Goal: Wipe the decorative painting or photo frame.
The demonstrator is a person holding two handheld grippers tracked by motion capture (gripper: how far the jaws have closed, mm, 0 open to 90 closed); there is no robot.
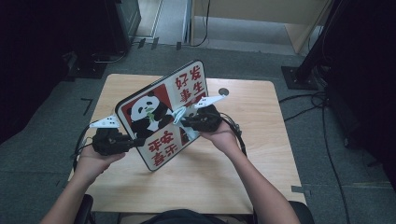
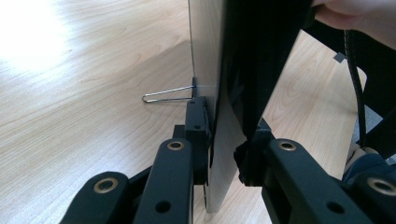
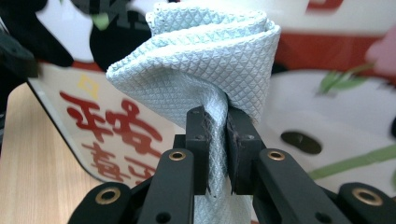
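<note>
A square panel (image 1: 161, 112) printed with a panda and red characters stands tilted over the wooden table (image 1: 243, 177). My left gripper (image 1: 135, 141) is shut on its left edge; in the left gripper view the panel's edge (image 2: 219, 154) sits clamped between the pads, seen edge-on. My right gripper (image 1: 183, 122) is shut on a folded pale blue cloth (image 1: 178, 115), which rests against the panel's printed face near the panda. In the right gripper view the cloth (image 3: 205, 60) bunches above the pads with the panel (image 3: 327, 112) right behind it.
A thin wire loop (image 2: 166, 94) juts from the panel's back near the left gripper. A small round hole (image 1: 223, 91) marks the table's far right. Black stands and cables (image 1: 322, 98) lie on the grey floor to the right.
</note>
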